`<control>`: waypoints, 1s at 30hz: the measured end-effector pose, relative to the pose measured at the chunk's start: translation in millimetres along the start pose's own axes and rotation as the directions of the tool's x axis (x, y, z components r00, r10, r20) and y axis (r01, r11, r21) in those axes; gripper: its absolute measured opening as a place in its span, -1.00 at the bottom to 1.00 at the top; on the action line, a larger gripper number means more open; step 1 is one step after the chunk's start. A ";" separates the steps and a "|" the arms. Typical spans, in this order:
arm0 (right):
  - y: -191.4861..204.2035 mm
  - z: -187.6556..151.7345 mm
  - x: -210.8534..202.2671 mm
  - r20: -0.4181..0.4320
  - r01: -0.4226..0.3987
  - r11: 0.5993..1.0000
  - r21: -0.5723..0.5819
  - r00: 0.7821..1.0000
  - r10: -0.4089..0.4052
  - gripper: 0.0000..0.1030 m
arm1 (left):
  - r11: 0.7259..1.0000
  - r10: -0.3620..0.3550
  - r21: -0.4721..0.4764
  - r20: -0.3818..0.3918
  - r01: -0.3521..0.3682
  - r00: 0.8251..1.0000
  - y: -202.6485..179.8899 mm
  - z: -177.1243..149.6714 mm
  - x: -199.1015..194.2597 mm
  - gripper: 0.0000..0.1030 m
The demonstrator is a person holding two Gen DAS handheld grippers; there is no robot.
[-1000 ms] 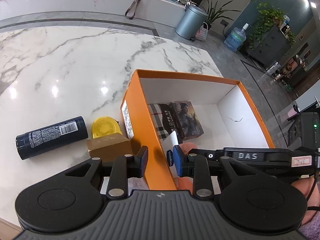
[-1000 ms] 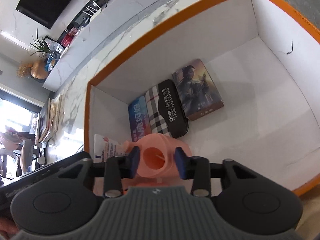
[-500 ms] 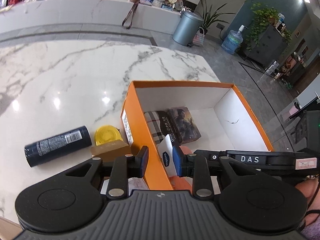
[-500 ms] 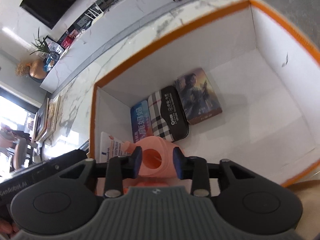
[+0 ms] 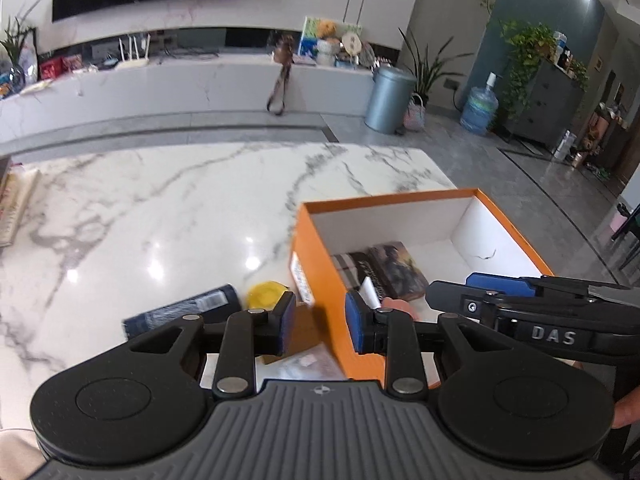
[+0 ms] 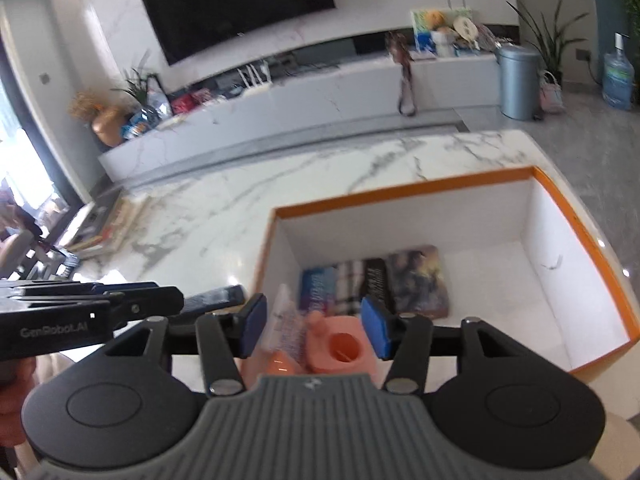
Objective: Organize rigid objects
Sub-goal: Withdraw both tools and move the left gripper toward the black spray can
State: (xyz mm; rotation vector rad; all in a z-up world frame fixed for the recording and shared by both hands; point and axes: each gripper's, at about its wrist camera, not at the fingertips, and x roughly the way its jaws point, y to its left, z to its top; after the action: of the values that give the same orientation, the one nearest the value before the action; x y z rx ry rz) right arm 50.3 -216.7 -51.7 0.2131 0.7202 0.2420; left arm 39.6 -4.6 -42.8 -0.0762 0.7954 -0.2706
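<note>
A white marble table [image 5: 168, 208] fills the middle of both views, with a living room blurred behind it. At centre right of the left view stands a large orange box [image 5: 320, 280], open at the top and white inside. Flat on its floor, in the middle of the right view, lie a picture-covered tin [image 6: 418, 278], a checked case [image 6: 360, 284] and a blue packet [image 6: 316, 290], side by side and touching.

At the lower centre of the right view, a pink plastic holder [image 6: 340, 350] with a round hole sits in the box's near corner, a white tube [image 6: 286, 324] just beside it. The right gripper [image 6: 314, 326] hangs above them, its jaws spread wide and holding nothing.

Outside the box, at the lower left of the left view, lie a dark can [image 5: 184, 310], a yellow lid [image 5: 266, 294] and a brown block [image 5: 298, 344], partly hidden. The left gripper [image 5: 318, 328] straddles the box wall, jaws wide apart and empty.

The can looks stiff, light and smooth, likely to roll; gripping across its middle seems safest.
</note>
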 end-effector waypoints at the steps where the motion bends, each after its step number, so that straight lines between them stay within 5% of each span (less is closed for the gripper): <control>1: 3.2 -0.2 -1.6 0.010 -0.022 1.000 0.000 1.000 0.022 0.17 | 1.000 0.011 0.000 0.009 -0.011 1.000 2.6 -1.6 -4.0 -0.30; 13: 61.6 -8.1 11.4 -0.035 -0.128 0.978 -0.167 0.992 0.124 0.16 | 0.998 0.046 -0.038 -0.057 -0.048 0.997 61.3 -25.5 -22.1 -0.21; 18: 91.9 -11.7 28.9 -0.082 -0.157 0.954 -0.254 0.987 0.140 0.09 | 0.999 0.033 0.023 -0.085 -0.031 0.996 81.8 -27.3 -18.3 -0.17; 30: 132.4 -8.3 95.9 -0.233 -0.048 0.865 -0.500 0.969 -0.081 0.08 | 0.998 -0.057 0.028 -0.137 0.062 0.989 114.8 -14.7 15.9 -0.07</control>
State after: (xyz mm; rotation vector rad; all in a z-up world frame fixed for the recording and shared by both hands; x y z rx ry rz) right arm 95.2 -62.1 -81.3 -0.3305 0.8804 0.4370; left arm 64.0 102.1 -83.5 -0.0512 0.9254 -0.3482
